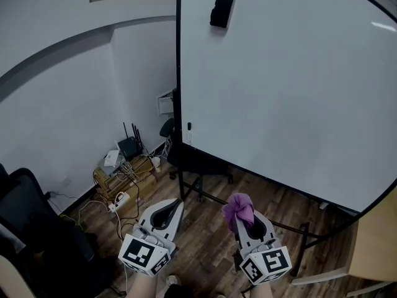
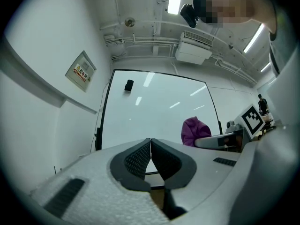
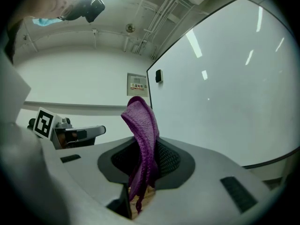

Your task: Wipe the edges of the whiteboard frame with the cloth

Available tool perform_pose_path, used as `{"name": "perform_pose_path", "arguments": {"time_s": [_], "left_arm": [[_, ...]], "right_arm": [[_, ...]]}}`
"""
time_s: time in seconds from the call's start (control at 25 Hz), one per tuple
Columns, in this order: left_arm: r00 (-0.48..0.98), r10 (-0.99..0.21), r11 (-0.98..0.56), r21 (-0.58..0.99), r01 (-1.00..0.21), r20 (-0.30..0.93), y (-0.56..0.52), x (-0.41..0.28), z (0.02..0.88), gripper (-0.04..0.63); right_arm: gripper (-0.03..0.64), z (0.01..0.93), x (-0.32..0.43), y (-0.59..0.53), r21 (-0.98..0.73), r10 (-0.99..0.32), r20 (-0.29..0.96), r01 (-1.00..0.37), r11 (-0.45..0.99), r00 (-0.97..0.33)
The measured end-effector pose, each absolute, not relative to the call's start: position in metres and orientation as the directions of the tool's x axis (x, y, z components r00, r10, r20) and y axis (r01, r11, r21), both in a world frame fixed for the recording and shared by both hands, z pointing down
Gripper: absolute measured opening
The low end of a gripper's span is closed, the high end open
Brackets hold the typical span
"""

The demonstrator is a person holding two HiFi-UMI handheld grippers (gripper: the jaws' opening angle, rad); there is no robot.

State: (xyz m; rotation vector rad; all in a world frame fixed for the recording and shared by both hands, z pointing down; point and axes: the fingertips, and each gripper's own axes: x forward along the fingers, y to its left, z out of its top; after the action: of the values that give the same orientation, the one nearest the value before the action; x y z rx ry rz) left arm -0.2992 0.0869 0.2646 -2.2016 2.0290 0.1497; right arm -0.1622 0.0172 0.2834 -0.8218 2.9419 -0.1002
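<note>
Ahead, up-left of the right tool, which pinches the cloth, the left edge of the frame runs upright. The left tool, closed on nothing, sits nearer it.

The head view looked steeply down from above and behind the left gripper and right gripper. The large white whiteboard with a thin black frame stood beyond their fingertips. Each gripper view sat close behind its own jaws, angled up past them at that whiteboard and the ceiling. All three views shared the whiteboard, its small black eraser and the purple knitted cloth.
</note>
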Motion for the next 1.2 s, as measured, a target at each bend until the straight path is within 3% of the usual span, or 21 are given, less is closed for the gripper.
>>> {"name": "perform_pose_path", "arguments": {"time_s": [0.48,1.2], "left_arm": [[0.161,-0.974,-0.159,-0.026,-0.987,-0.160,0.071,-0.373,0.268,0.018],[0.262,-0.953,-0.261,-0.024,-0.965,-0.152,0.060,-0.426,0.278,0.018]], "right_arm": [[0.087,0.285,-0.232,0.012,-0.090,-0.590,-0.057,-0.584,0.807,-0.806],[0.089,0.298,-0.282,0.016,-0.095,-0.668,-0.032,-0.663,0.742,-0.743]]}}
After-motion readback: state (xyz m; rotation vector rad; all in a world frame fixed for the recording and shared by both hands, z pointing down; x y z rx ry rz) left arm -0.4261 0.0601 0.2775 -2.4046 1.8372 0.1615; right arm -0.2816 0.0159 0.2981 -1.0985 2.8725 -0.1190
